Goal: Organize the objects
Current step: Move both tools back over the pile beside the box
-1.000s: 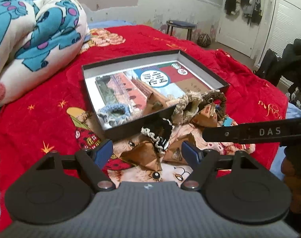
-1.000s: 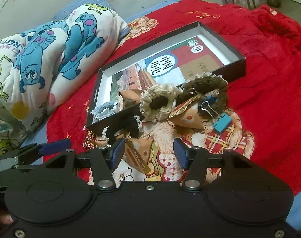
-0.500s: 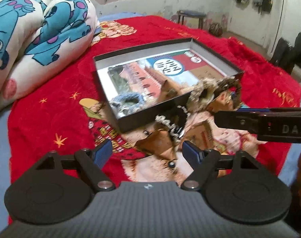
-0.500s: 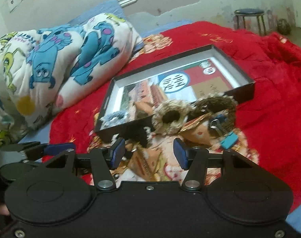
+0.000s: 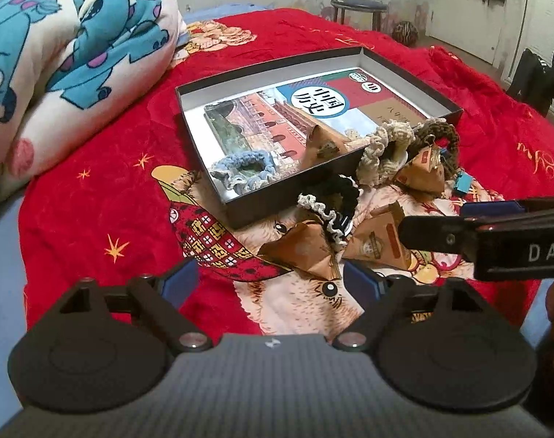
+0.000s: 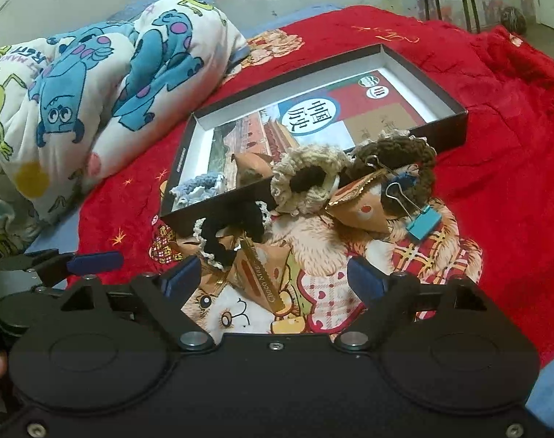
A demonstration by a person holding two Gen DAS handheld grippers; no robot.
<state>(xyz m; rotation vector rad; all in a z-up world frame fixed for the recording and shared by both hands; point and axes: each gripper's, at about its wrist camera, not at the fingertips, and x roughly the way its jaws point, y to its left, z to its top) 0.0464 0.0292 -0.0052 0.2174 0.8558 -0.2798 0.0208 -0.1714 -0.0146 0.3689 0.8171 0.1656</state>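
Blue scrunchie (image 5: pixel 240 168) + one packet in box (image 5: pixel 404 73); rest outside (approx. half-dozen). Both grippers' fingers spreading, empty.

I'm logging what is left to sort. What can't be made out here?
- Book in the box: near end hidden by scrunchies, both views.
- Brown packet in the box: lower part behind the box wall, right wrist view.
- Blue binder clip: mostly hidden, left wrist view.

Left gripper (image 5: pixel 270 281) jaws opening above a brown paper triangular packet (image 5: pixel 302 253). Blue crocheted scrunchie (image 5: pixel 242 169) lies inside shallow black cardboard box (image 5: pixel 287 202).
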